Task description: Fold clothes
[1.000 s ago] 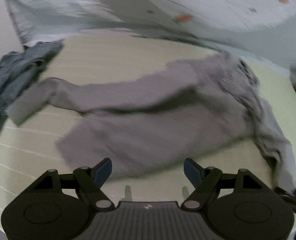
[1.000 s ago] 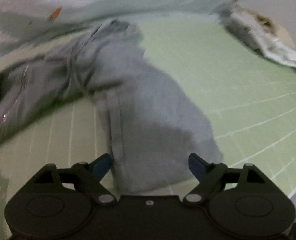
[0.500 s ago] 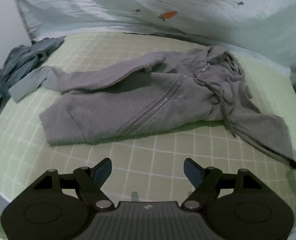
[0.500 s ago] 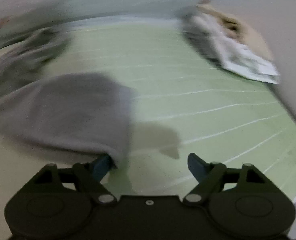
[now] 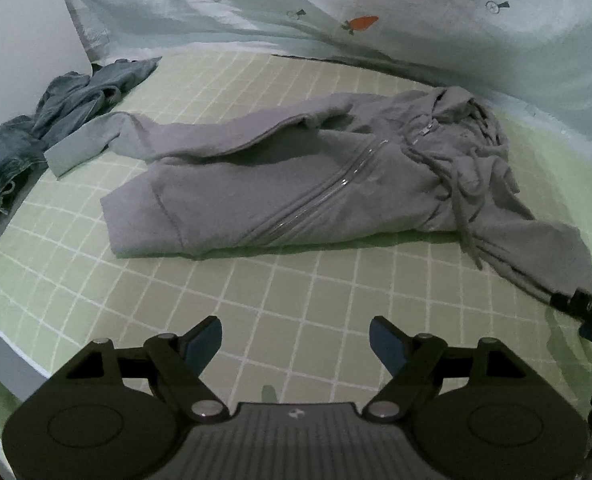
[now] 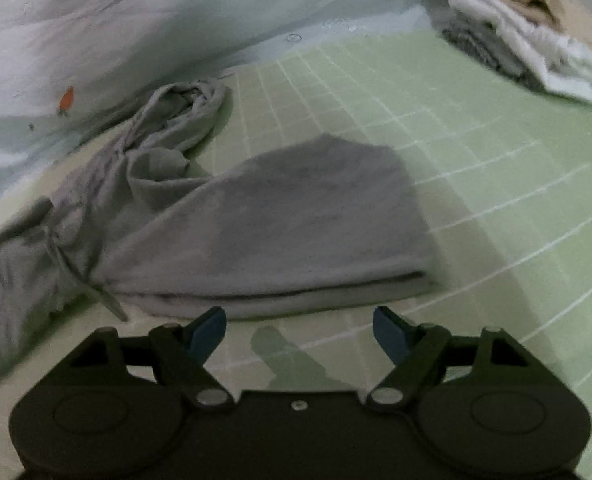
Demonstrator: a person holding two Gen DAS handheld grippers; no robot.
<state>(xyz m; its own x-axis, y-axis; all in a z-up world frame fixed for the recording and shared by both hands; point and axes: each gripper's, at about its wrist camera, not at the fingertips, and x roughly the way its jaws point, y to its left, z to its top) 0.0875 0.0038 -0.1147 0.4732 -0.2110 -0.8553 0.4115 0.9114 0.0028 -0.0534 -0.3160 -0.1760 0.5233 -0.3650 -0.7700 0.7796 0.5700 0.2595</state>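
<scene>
Black left claw (image 5: pixel 296 334), blue fingertips (image 5: pixel 203 336), silver screws, ribbed housing

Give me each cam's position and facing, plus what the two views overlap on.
Left wrist: sits on the left gripper, low over the near edge of the green checked sheet, facing the whole grey hoodie, jeans beyond; own open fingers show.
Right wrist: sits on the right gripper, close behind the hoodie's sleeve, facing a stack of folded clothes; own open fingers show.
Shared: hoodie, sheet, carrot-print blanket.
</scene>
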